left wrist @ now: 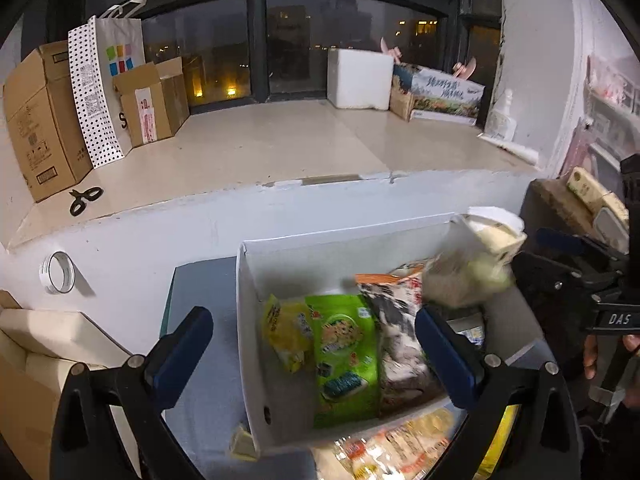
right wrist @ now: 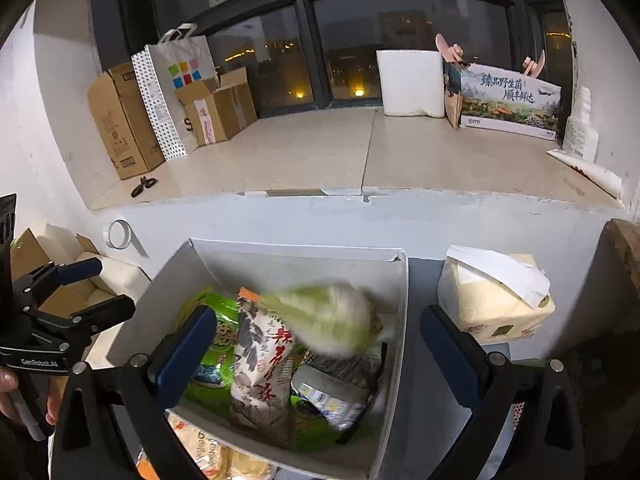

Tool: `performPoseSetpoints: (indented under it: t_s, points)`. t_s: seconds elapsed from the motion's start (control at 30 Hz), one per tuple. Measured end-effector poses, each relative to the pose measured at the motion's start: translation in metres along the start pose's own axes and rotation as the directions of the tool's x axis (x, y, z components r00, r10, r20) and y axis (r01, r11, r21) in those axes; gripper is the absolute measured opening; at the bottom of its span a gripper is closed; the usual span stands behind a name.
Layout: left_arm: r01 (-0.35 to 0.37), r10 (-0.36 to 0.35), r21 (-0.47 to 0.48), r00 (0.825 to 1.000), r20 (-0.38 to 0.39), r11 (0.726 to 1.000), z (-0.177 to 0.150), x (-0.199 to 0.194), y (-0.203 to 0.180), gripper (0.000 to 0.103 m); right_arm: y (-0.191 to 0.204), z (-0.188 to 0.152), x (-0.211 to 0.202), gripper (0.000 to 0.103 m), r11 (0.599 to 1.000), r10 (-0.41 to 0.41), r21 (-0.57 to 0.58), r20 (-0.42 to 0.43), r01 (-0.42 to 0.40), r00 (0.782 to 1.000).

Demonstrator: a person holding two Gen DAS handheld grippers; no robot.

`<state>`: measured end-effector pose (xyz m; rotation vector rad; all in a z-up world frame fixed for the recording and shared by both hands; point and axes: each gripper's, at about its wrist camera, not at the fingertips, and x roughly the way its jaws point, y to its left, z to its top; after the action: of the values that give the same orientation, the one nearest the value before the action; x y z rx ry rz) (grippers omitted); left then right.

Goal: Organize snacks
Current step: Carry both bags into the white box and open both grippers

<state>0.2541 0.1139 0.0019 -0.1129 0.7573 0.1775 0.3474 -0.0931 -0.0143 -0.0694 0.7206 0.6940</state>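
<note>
Looking down both wrist cameras, I see the white box on the grey table, pushed up near the pale wall under the window ledge. My left gripper hangs over the box's left wall with its jaws spread wide and nothing between them. My right gripper hovers above the box's right side, jaws equally wide apart and empty. Inside the box lie a yellow packet, a green packet and a grey-and-white bag with red characters, side by side. A blurred pale-green packet sits above them; I cannot tell whether it rests on anything. A cream paper bag stands just right of the box.
</note>
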Motion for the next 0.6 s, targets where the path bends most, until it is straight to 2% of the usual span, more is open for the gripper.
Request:
performPoseSetpoints:
  t_s: [0.2, 0.33, 0.5, 0.6]
  points:
    - [0.049, -0.05, 0.015, 0.998, 0.044, 0.999, -0.033, -0.055, -0.003, 0.103, 0.014, -0.024, -0.04, 0.103, 0.997, 0.053, -0.05, 0.042, -0.051, 0.998]
    - [0.128, -0.129, 0.034, 0.991, 0.041, 0.991, -0.071, -0.086, -0.003, 0.103, 0.025, -0.057, -0.069, 0.103, 0.992, 0.083, -0.104, 0.05, -0.078, 0.995]
    - [0.133, -0.133, 0.03, 0.991, 0.003, 0.991, -0.123, -0.108, -0.008, 0.103, 0.034, -0.122, -0.096, 0.103, 0.984, 0.108, -0.14, 0.004, -0.107, 0.994]
    - [0.079, -0.081, 0.033, 0.996, 0.042, 0.996, -0.151, -0.123, -0.013, 0.103, 0.038, -0.166, -0.096, 0.103, 0.984, 0.13, -0.114, -0.068, -0.137, 0.989]
